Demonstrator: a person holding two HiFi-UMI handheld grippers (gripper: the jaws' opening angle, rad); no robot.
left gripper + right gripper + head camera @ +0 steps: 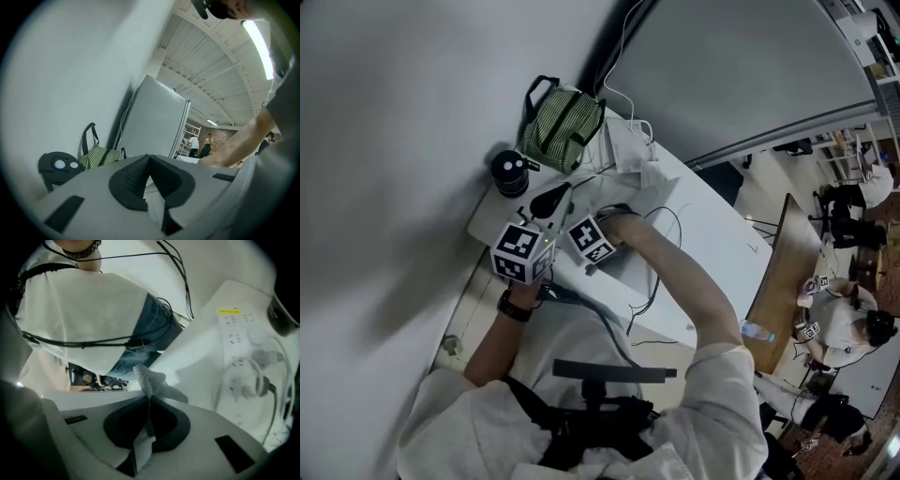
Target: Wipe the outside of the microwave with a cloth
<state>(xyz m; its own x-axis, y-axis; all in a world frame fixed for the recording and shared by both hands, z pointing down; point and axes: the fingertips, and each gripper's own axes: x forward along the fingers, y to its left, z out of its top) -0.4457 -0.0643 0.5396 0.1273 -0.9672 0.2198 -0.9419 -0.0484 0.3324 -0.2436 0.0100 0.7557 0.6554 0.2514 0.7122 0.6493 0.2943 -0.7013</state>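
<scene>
Grey mesh cloth (151,379) is pinched in my right gripper (148,401), jaws clamped tight on it. One fold pokes out past the tips, over the white table (206,333) beside the power strip (236,343). My left gripper (149,158) has its tips touching with nothing between them, facing the striped bag (101,157) at the wall.

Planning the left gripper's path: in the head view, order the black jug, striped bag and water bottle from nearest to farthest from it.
From the left gripper:
1. black jug, just beyond it, slightly left.
2. striped bag, farther back, past the jug.
3. water bottle, far off to the right.
</scene>
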